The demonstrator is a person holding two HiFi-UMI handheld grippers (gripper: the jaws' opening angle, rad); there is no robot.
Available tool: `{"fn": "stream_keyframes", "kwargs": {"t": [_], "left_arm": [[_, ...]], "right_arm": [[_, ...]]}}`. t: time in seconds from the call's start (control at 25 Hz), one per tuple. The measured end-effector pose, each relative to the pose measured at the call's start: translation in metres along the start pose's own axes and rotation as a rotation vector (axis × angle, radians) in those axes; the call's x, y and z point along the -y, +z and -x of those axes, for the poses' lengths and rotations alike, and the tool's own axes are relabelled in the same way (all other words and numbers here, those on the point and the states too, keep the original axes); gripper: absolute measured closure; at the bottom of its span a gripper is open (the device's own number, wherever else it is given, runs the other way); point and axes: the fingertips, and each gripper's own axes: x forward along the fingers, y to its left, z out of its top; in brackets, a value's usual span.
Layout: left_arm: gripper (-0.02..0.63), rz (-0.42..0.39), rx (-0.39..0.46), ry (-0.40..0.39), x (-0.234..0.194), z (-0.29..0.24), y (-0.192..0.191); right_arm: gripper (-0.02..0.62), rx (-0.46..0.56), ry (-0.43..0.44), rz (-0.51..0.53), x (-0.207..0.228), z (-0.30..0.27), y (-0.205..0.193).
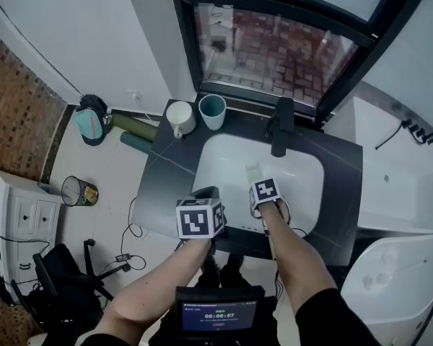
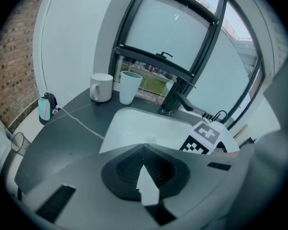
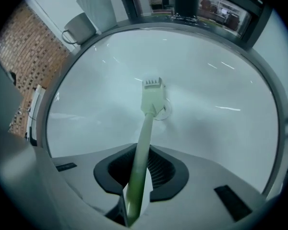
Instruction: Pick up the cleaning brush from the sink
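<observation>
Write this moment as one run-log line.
right hand-held gripper: shut on brush handle | brush head: inside sink | left hand-held gripper: shut, empty

The small screen (image 1: 219, 314) shows a timer, seemingly 00:00:07.

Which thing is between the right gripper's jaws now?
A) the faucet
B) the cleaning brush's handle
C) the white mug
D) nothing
B: in the right gripper view the pale green handle of the cleaning brush runs between the jaws of the right gripper, which are closed on it, with its head by the drain of the sink.
</observation>
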Motion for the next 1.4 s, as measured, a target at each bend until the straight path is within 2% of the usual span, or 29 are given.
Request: {"fn": "stream_keyframes", "kwargs": {"t": [0.12,0.32,0.6,0.8,1.0,1.28,1.4], "left_arm": [[0.617,-0.027,-0.044,0.007,-0.001,-0.015,-0.003],[0.617,-0.077,-0.064,-0.002,0.001,-0.020,-0.001],[0.617,-0.057,-0.038,-0.055,0.014,-0.005,0.003],[0.617,-0.060,-0.019,-0.069,0.017,0.033,-0.001],[0.617,-0.087,0.036,-0.081,0.017,0.083,0.004],[0.617,-0.095,0.159,-0.209,0.043,0.167,-0.010],[0.617,-0.099,0.209,-0.236,0.051,0.194,-0.021]], "right_arm": [[0.558,-0.005,0.002,-0.035,0.003,0.001,0.001],[0.561,-0.028,-0.017,-0.059,0.007,0.005,-0.006],[0.561,0.023,-0.013,-0.102,0.007,0.029,-0.007],[0.561,0.093,-0.015,-0.141,-0.003,0.066,-0.018],[0.561,0.166,0.006,-0.154,-0.033,0.115,-0.038],[0.562,0.280,0.071,-0.152,-0.088,0.183,-0.089],[0.562,0.349,0.110,-0.140,-0.107,0.207,-0.112]]}}
